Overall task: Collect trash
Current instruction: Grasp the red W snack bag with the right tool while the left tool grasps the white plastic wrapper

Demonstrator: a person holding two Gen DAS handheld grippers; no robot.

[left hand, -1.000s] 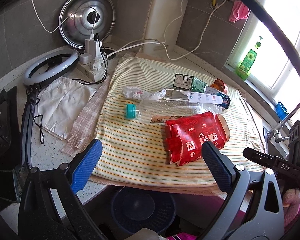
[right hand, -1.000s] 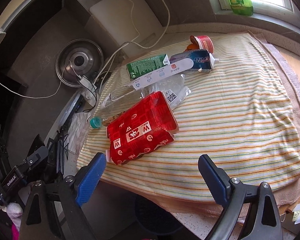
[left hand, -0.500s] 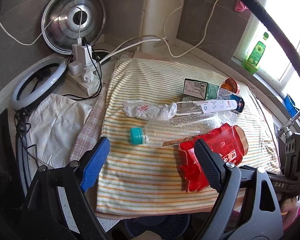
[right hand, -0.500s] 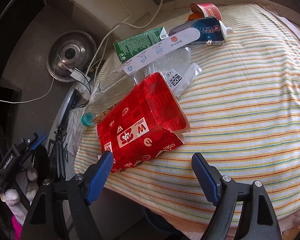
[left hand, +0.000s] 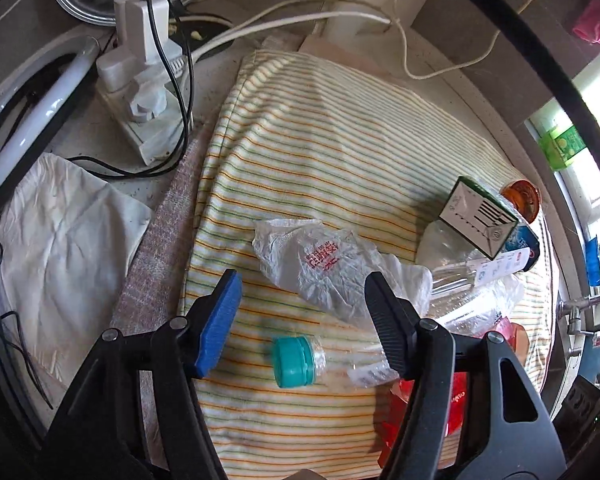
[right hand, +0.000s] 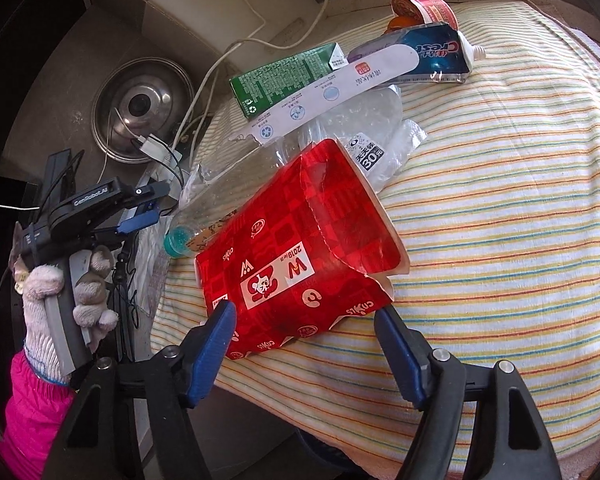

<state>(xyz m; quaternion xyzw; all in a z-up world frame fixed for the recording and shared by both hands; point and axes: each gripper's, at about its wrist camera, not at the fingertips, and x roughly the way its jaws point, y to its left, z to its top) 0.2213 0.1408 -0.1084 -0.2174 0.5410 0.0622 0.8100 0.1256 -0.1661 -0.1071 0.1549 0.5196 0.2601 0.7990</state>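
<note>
Now my left claw (left hand: 300, 312) is closing over the crumpled clear wrapper (left hand: 328, 268) and capped plastic bottle (left hand: 296, 360), gripping nothing yet. My right claw (right hand: 304, 344) narrows around the red carton (right hand: 300, 264), its pads not pressing. Behind lie a green box (right hand: 288, 76) and toothpaste tube (right hand: 428, 48). All sits on a striped cloth (right hand: 500, 200) over the surface, a power strip (left hand: 140, 92) beside it.

Striped cloth (left hand: 340, 152) spread over counter (left hand: 452, 68).
Crumpled clear plastic wrapper (left hand: 324, 268) on cloth, behind clear plastic bottle with teal cap (left hand: 296, 360).
Red printed paper bag (right hand: 300, 264) lying across bottle.
Green carton (right hand: 288, 76), toothpaste tube (right hand: 428, 52) behind bag.
White power strip (left hand: 140, 92) left of cloth.
</note>
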